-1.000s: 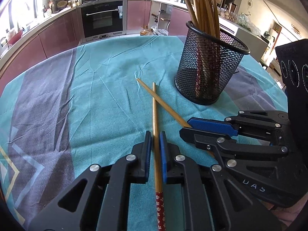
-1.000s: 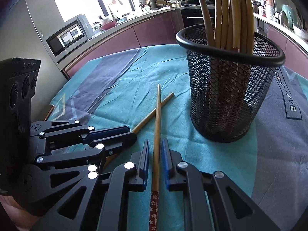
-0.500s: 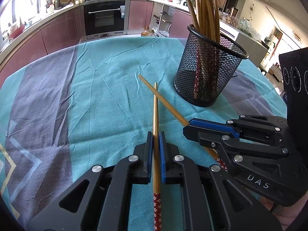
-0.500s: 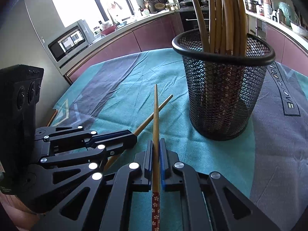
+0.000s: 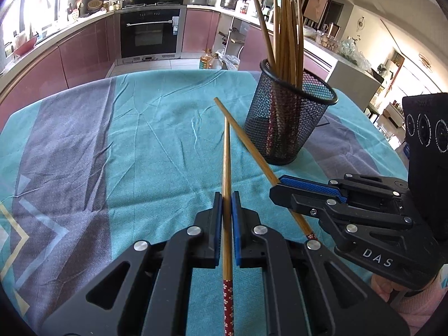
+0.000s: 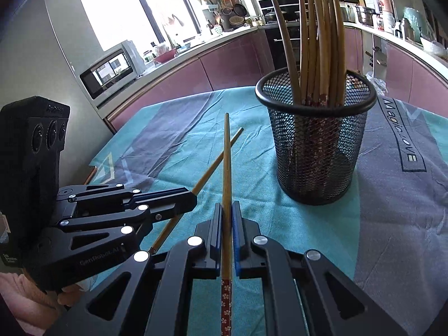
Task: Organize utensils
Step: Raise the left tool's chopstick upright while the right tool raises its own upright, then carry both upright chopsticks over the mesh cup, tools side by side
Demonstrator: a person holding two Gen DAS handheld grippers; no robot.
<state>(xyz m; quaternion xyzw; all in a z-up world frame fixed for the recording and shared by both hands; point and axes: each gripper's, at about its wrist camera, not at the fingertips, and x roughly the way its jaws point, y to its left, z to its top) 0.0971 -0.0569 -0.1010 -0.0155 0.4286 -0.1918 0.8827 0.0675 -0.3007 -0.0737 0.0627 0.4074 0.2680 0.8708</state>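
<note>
My left gripper (image 5: 227,196) is shut on a wooden chopstick (image 5: 226,162) with a red flowered end, held above the cloth and pointing forward. My right gripper (image 6: 227,207) is shut on a second such chopstick (image 6: 226,156). In the left wrist view the right gripper (image 5: 280,180) holds its chopstick (image 5: 240,137) crossing behind mine. In the right wrist view the left gripper (image 6: 193,196) shows with its chopstick (image 6: 215,165). A black mesh holder (image 5: 285,123) with several chopsticks stands ahead to the right; it also shows in the right wrist view (image 6: 316,151).
A teal and grey tablecloth (image 5: 126,145) covers the round table. Kitchen cabinets and an oven (image 5: 149,33) lie beyond its far edge. A microwave (image 6: 109,70) stands on the counter at left in the right wrist view.
Both grippers closed on their chopsticks and lifted them off the cloth. Both have pulled back and up, so the mesh holder looks smaller and farther.
</note>
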